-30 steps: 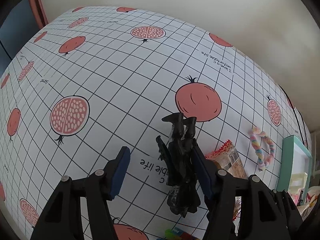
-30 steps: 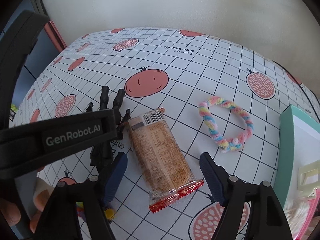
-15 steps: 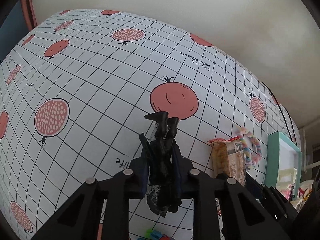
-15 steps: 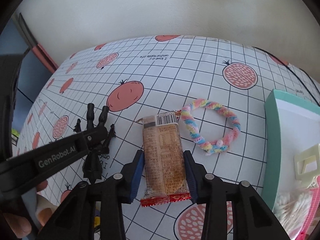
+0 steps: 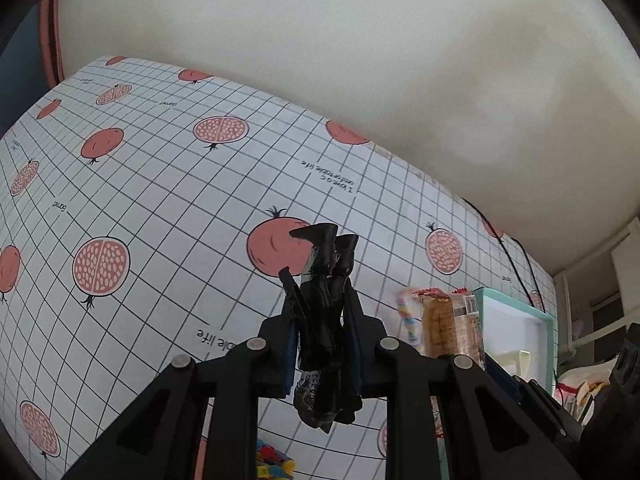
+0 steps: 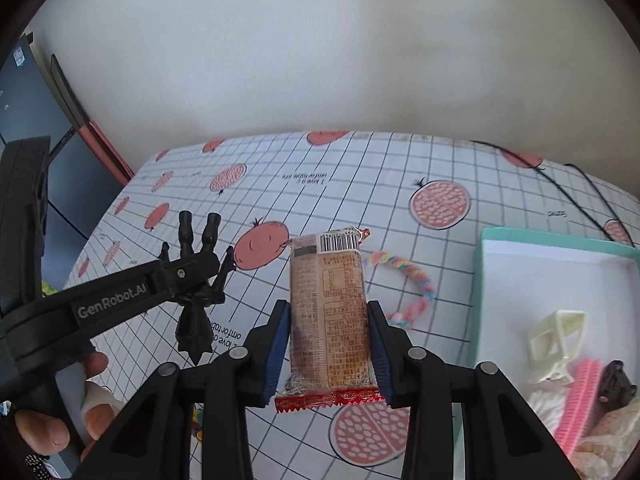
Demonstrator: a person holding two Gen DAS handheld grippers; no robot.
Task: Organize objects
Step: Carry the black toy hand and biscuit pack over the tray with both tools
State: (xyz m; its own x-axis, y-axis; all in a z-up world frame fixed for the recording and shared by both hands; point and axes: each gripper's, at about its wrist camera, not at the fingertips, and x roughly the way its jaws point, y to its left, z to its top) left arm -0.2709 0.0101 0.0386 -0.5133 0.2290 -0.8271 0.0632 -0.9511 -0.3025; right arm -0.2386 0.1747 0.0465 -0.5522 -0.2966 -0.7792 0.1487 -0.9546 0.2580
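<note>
right gripper (image 6: 328,354) pinching snack (image 6: 329,312) lengthwise, nearer to box (image 6: 486,276) on its right; left gripper (image 5: 322,346) clamped on black figure (image 5: 324,320), farther off.

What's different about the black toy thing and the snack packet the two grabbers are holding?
The black toy is all dark and spiky, with legs sticking out; the snack packet is a flat brownish rectangle with a barcode and a red crimped end. The toy sits in the left gripper, the packet in the right gripper. The toy has no writing; the packet is covered in small print. Both are squeezed between blue pads above the pomegranate tablecloth.
</note>
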